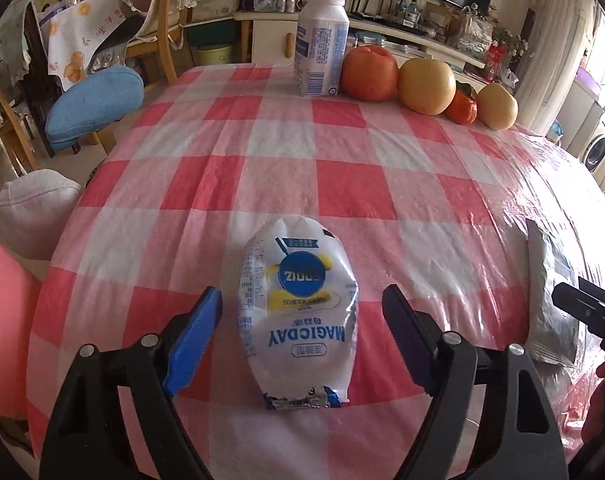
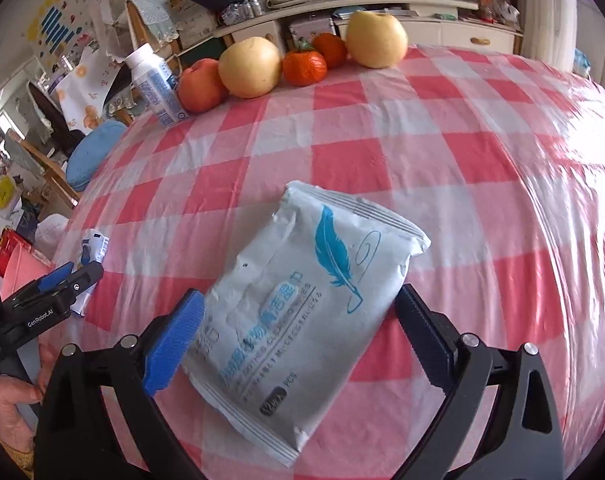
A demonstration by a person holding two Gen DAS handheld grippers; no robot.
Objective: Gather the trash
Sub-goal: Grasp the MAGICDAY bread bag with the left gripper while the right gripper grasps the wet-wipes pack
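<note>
— What do the two grippers do, from where you stand?

— The left gripper (image 1: 302, 304) has its jaws wide apart. Between them lies a white snack wrapper (image 1: 298, 312) with blue print, flat on the checked tablecloth (image 1: 342, 184). The fingers (image 1: 198, 332) stand on both sides of it and there is a clear gap on each side.

— And the other one?

— The right gripper (image 2: 298, 316) is also spread wide. A grey wipes packet (image 2: 302, 312) with a blue feather drawing lies aslant between the jaws. The blue pad is just beside one long edge of the packet, maybe touching it; I cannot tell. The black finger is just beside the other edge.

— Are the two pieces of trash close together?

— They are near each other, both at the near edge of the table, the wrapper to the left of the packet.

— What else is on the table?

— At the far edge stands a small white bottle (image 1: 322, 44), upright. Beside it is a row of fruit: a red apple (image 1: 368, 74), a yellow pear (image 1: 426, 86), an orange persimmon (image 1: 462, 106) and another pear (image 1: 498, 106). Beyond the table is a chair with a blue cushion (image 1: 94, 104).
</note>
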